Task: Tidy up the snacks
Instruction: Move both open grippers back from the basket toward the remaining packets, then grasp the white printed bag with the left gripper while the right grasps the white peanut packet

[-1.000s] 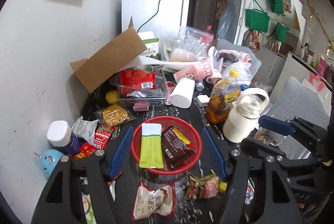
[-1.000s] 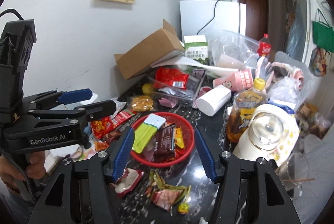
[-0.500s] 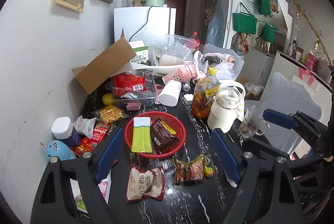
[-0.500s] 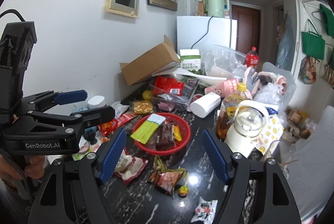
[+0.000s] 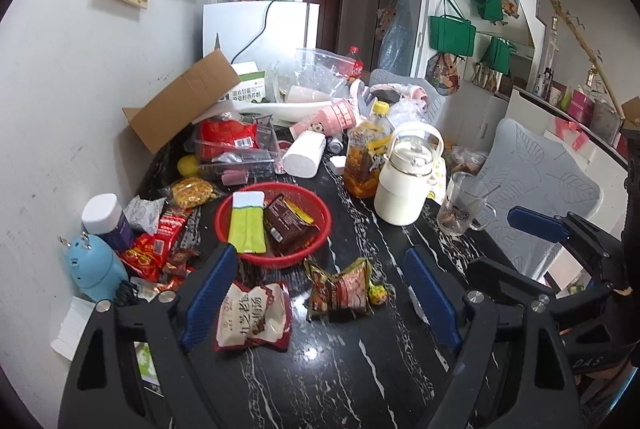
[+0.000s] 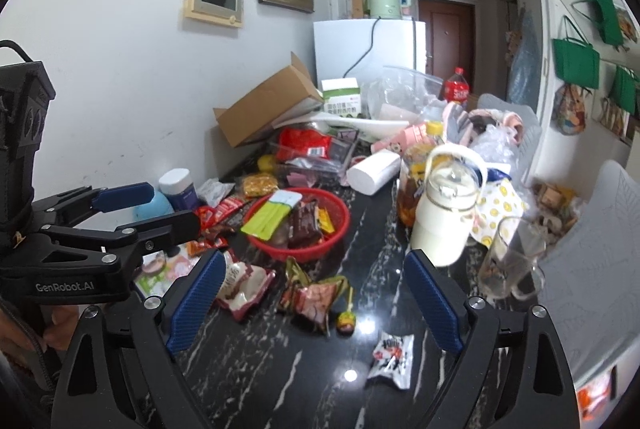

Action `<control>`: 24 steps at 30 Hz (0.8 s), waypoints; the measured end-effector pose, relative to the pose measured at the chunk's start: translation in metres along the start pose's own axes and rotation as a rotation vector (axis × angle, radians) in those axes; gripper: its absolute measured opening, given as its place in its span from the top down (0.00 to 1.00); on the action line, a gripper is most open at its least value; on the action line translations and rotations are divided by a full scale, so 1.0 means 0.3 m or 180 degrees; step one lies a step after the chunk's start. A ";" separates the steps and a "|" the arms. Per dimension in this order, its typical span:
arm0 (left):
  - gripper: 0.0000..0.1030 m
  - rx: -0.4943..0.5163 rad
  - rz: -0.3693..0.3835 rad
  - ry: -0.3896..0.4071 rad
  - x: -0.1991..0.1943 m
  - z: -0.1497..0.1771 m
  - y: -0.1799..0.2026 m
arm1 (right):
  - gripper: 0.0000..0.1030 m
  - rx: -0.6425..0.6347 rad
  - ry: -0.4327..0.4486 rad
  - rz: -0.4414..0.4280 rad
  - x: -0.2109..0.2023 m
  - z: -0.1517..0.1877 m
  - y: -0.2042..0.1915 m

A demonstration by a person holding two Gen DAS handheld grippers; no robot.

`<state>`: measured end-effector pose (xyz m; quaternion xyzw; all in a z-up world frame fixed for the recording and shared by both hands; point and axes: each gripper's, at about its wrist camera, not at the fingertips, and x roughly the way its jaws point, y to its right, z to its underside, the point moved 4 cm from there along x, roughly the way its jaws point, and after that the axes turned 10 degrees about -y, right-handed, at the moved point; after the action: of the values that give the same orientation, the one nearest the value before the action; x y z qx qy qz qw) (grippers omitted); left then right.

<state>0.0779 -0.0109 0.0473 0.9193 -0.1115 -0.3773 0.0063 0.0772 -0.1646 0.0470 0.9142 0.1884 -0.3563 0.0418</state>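
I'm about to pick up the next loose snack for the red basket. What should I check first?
1. Left gripper open, holding nothing: ok.
2. Right gripper open, holding nothing: ok.
3. Red basket has room: ok, three packets in it.
4. White-and-maroon packet unobstructed between the left fingers: ok.
5. Glass mug away from the right gripper's path: not ok, it stands close.
6. Firm grip possible on the crinkled wrapper: cannot tell.

White wall [image 5: 60, 77], white fridge [image 5: 260, 29], black marble table [image 5: 360, 369].
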 end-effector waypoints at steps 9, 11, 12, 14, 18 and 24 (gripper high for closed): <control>0.17 -0.0008 0.0175 -0.0252 0.116 0.115 0.035 | 0.11 0.0127 -0.0218 -0.0010 0.076 0.129 0.036; 0.17 -0.0058 0.0231 -0.0323 0.144 0.139 0.034 | 0.11 0.0175 -0.0268 -0.0008 0.095 0.157 0.048; 0.17 -0.0077 0.0245 -0.0346 0.157 0.149 0.031 | 0.11 0.0197 -0.0294 -0.0006 0.104 0.171 0.054; 0.17 -0.0120 0.0248 -0.0408 0.189 0.176 0.029 | 0.11 0.0247 -0.0361 0.0009 0.126 0.200 0.069; 0.17 -0.0166 0.0216 -0.0508 0.239 0.213 0.025 | 0.11 0.0307 -0.0449 0.0094 0.163 0.247 0.099; 0.17 -0.0258 0.0191 -0.0596 0.306 0.263 0.015 | 0.11 0.0451 -0.0548 0.0114 0.223 0.300 0.148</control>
<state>0.0854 -0.0289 -0.0722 0.8753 -0.1237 -0.4654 0.0444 0.0819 -0.2036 -0.0669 0.8841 0.1421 -0.4451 -0.0006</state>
